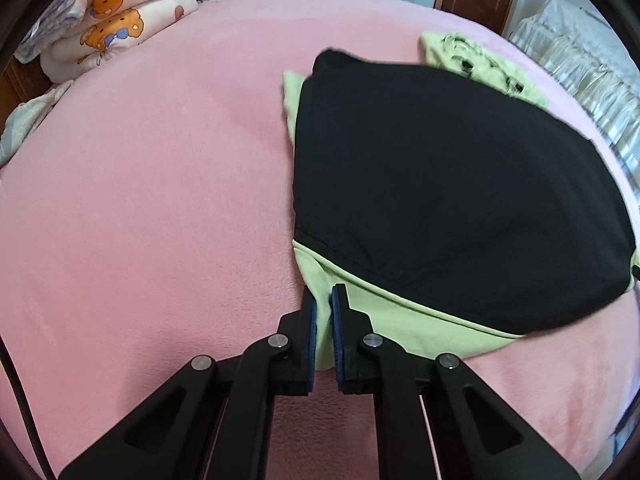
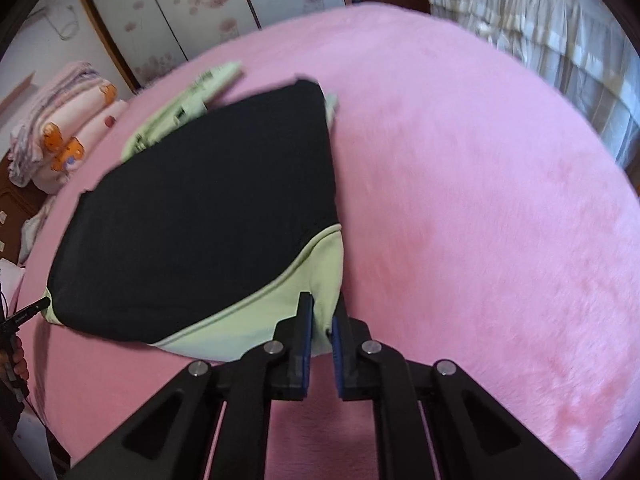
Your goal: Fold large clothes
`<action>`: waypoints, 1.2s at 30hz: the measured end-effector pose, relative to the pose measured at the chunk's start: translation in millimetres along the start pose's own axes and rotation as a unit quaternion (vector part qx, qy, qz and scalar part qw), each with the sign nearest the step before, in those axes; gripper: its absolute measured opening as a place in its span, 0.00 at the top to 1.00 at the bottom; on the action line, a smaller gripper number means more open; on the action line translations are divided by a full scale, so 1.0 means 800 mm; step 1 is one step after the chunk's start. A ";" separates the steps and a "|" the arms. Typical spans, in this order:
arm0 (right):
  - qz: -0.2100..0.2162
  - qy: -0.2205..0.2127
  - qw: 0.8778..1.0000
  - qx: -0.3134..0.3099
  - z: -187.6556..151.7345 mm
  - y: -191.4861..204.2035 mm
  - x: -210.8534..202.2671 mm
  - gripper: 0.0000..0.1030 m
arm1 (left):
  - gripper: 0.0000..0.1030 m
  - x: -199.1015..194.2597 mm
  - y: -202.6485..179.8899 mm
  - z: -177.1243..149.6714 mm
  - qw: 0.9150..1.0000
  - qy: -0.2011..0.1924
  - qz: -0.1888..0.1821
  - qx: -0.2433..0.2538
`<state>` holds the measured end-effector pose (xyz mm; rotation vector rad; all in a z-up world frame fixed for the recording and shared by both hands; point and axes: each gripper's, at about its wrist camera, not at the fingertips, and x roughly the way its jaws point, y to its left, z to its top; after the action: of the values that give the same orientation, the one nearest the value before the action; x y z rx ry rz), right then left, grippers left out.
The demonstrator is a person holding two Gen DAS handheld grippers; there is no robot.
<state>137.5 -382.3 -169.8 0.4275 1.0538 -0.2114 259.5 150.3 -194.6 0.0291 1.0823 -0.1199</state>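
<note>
1. Left gripper [image 1: 323,300]: its blue-padded fingers [image 1: 309,320] are clenched on the near left corner of the light green garment [image 1: 400,320].
2. Right gripper [image 2: 322,312]: clenched on the near right corner of the same green garment [image 2: 256,320]; a fold of cloth stands between its fingers [image 2: 306,320].
3. Black garment [image 1: 452,184]: lies flat on top of the green one, covering most of it; green cloth shows along the near edge and at the far side, where a printed part [image 1: 480,64] sticks out.
4. Pink bed [image 1: 160,180]: carries both garments, which lie toward its right in the left wrist view.
5. Folded quilts [image 1: 116,20] with orange bear prints: stacked at the bed's far left corner, well apart from the garments.
</note>
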 end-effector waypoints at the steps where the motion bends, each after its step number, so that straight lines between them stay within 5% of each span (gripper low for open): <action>1: 0.001 0.005 1.000 0.000 -0.002 -0.001 0.007 0.92 | 0.93 0.002 -0.002 -0.001 1.000 -0.002 0.004 -0.001; 4: -0.009 0.001 1.000 0.002 0.003 0.003 0.004 0.89 | 0.81 -0.007 -0.003 0.003 1.000 0.000 0.021 -0.008; 9: -0.079 -0.042 0.996 -0.018 0.022 0.024 -0.038 0.62 | 0.55 -0.048 0.003 0.020 0.997 -0.044 0.032 -0.047; 13: -0.067 -0.085 0.993 -0.052 0.037 0.066 -0.052 0.58 | 0.54 -0.066 -0.019 0.041 0.994 -0.086 0.013 -0.070; 20: 0.004 -0.064 0.989 -0.130 0.051 0.212 0.027 0.58 | 0.54 -0.004 -0.102 0.061 0.996 -0.066 0.006 -0.065; 25: 0.010 -0.037 0.986 -0.163 0.048 0.273 0.087 0.58 | 0.46 0.028 -0.120 0.054 0.994 -0.070 0.077 -0.035; 29: -0.020 -0.047 0.986 -0.160 0.049 0.239 0.090 0.60 | 0.39 0.028 -0.083 0.052 0.992 -0.066 0.101 -0.033; 31: -0.069 -0.052 0.986 -0.145 0.054 0.197 0.084 0.55 | 0.37 0.026 -0.062 0.050 0.992 -0.063 0.097 -0.040; 33: -0.100 -0.052 0.988 -0.105 0.059 0.146 0.078 0.53 | 0.17 0.028 -0.042 0.048 0.990 -0.055 0.118 -0.054; 36: -0.120 -0.044 0.990 -0.057 0.064 0.091 0.069 0.52 | 0.13 0.028 -0.008 0.042 0.990 -0.046 0.084 -0.105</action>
<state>231.7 -337.4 -178.8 0.1853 1.0230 -0.3787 299.1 139.3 -198.5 -0.0733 0.9909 0.1435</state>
